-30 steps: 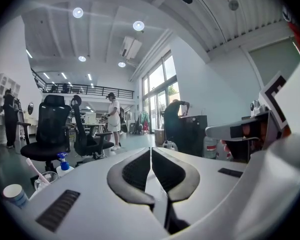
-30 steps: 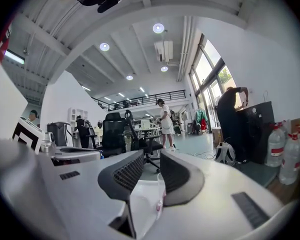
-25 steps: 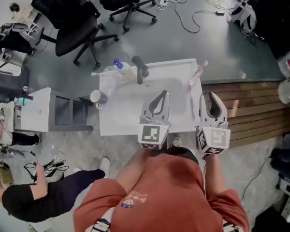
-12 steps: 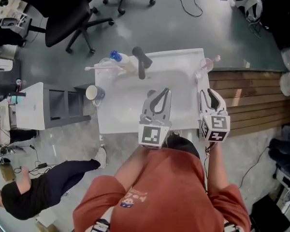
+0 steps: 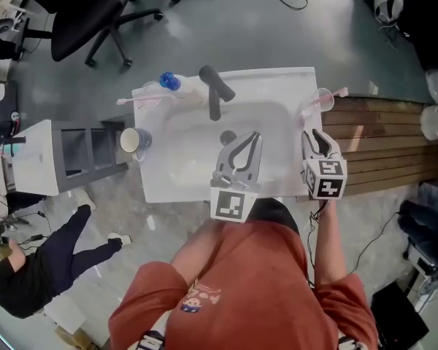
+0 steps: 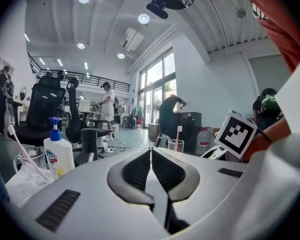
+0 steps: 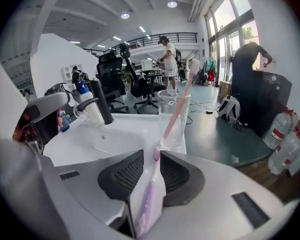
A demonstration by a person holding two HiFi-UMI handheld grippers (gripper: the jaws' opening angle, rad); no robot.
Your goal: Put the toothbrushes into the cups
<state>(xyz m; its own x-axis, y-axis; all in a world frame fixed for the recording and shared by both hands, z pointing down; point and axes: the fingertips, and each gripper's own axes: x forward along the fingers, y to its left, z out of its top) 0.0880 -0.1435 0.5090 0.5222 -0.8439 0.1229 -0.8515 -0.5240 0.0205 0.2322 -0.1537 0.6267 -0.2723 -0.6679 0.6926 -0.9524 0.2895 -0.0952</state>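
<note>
Toothbrush (image 7: pixel 148 196) in pale lilac plastic lies lengthwise between the ribbed black pads of my right gripper (image 7: pixel 151 155), which is clamped on its slim handle. Its far end stops close to the foot of a clear, straight-sided cup (image 7: pixel 165 109) at the far right corner of the white washbasin (image 5: pixel 182 173); whether they touch I cannot tell. A pink toothbrush (image 7: pixel 180 101) leans inside that cup. My left gripper (image 6: pixel 151 151) hangs over the basin's middle, jaws pressed together, empty. A dark faucet (image 5: pixel 214 97) stands at the far rim. At the far left, a second clear cup (image 6: pixel 30 164) holds another pink toothbrush (image 6: pixel 21 145), beside a white pump bottle (image 6: pixel 59 154) with a blue top.
</note>
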